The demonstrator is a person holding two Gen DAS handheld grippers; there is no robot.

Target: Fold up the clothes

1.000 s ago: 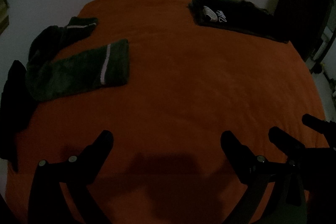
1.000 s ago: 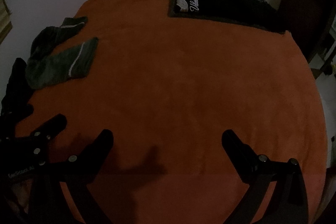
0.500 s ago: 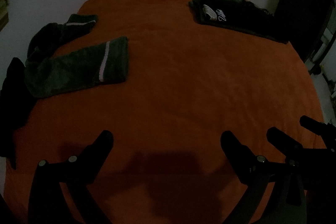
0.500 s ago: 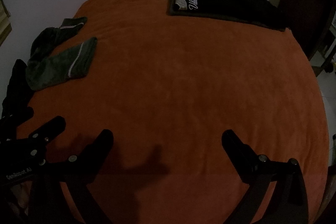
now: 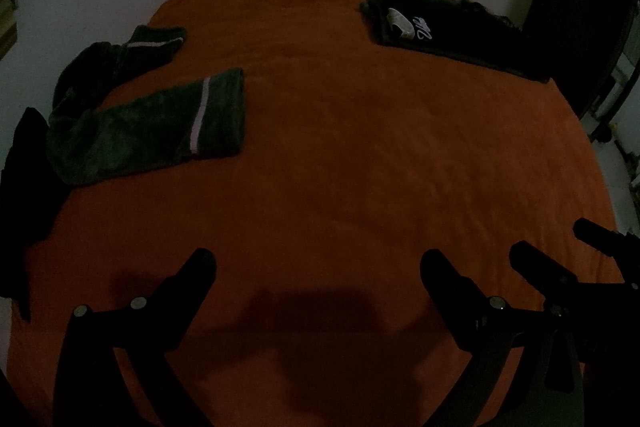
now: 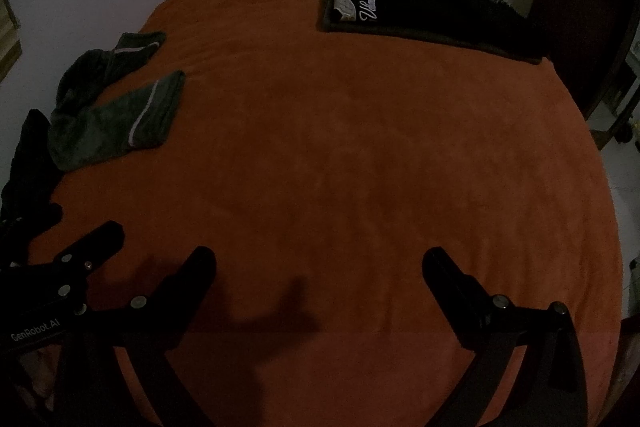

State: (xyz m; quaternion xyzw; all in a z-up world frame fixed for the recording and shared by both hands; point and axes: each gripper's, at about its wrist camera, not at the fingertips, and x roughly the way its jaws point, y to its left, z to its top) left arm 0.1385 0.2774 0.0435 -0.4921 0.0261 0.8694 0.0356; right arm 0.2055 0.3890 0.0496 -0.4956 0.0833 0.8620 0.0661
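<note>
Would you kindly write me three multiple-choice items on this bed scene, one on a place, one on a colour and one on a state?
1. Where does the folded black garment with white lettering lie?
A. far right of the bed
B. near left edge
C. on the floor

2. What colour is the bed cover?
A. blue
B. orange
C. white

3. How are the left tool and the right tool?
A. both shut on cloth
B. one shut on cloth, one open
C. both open and empty

Answers: 1 A, it sits at the far right corner near the wall. 2 B, the cover is orange throughout. 3 C, each tool's fingers stand wide apart over bare cover.
</note>
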